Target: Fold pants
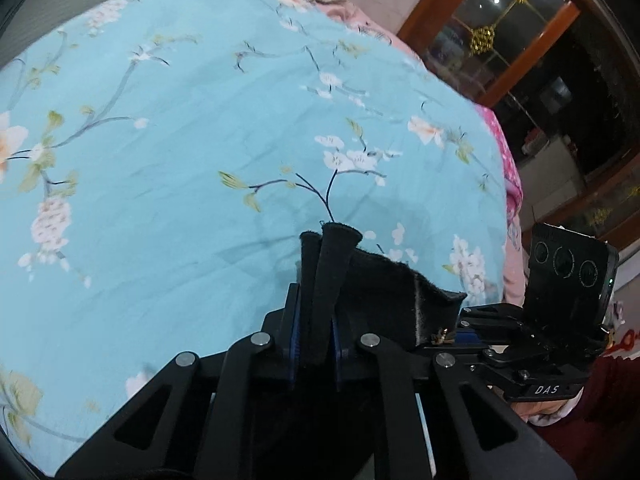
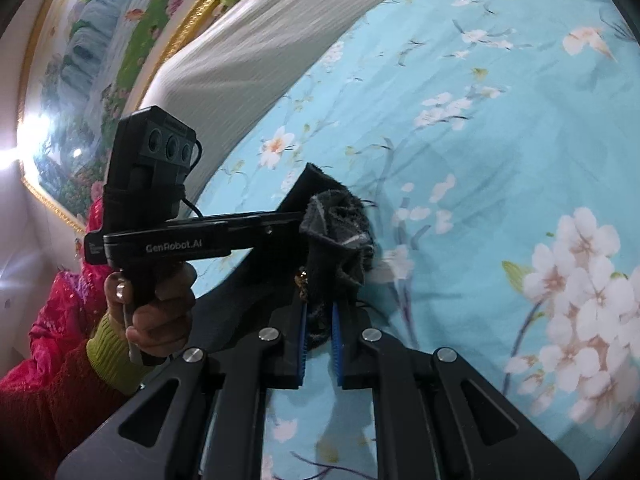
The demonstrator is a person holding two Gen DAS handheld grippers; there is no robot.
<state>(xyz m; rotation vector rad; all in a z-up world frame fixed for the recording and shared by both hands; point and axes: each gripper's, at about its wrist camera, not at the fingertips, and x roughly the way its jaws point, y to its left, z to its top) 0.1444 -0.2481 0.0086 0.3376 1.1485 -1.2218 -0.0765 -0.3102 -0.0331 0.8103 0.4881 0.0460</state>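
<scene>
1. Left tongs (image 1: 316, 344) are clamped tight on a rolled edge of the black fuzzy fabric pants (image 1: 384, 296), held up above the bed.
2. Right tongs (image 2: 319, 344) are nearly closed, pinching a bunched wad of the same dark cloth between blue pads (image 2: 336, 344).
3. The pants stretch between the two tongs, lifted off the light-blue floral bedsheet (image 1: 180, 140).
4. In the right wrist view, the left hand (image 2: 156, 312) grips the other tool's handle, green knit cuff (image 2: 108, 356) showing.
5. A white pillow (image 2: 248, 52) lies at the bed's far edge.
</scene>
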